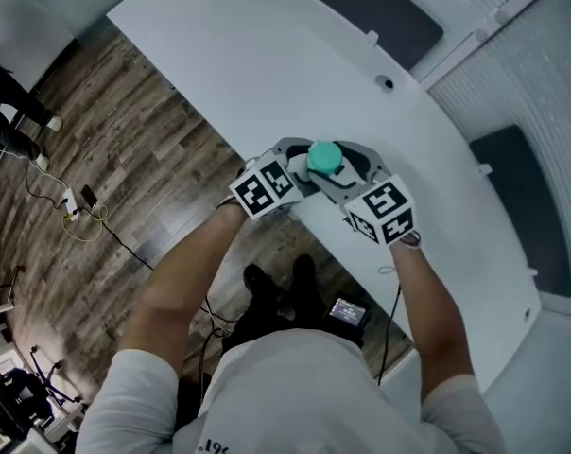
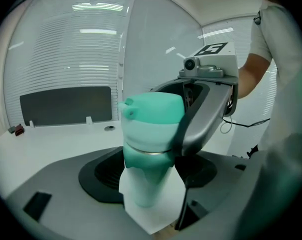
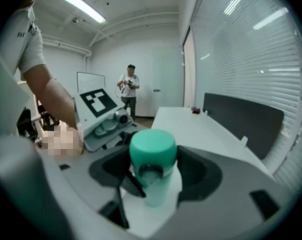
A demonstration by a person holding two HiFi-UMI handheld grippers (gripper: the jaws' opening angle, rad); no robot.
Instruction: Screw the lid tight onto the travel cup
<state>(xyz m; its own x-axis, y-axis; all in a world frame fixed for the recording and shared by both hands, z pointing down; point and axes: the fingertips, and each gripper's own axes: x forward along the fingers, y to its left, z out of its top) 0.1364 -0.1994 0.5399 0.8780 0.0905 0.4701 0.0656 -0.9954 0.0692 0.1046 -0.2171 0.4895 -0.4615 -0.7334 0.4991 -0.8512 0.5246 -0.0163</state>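
the left gripper [image 1: 300, 173] squeezed the travel cup [image 2: 146, 184] low down between its fingers. the right gripper [image 1: 347, 173] squeezed the green lid [image 3: 152, 151], just above the left fingers, at the table [image 1: 267, 64] edge.

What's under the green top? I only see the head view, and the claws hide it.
Observer: The left gripper view shows a pale cup body below the lid.
Operator: Does the lid have a drinking bit?
Observer: Yes, a small spout nub sticks out on one side.
Operator: Which claw holds the lid?
Observer: The right claw closes on the lid; the left claw closes lower, on the cup body.
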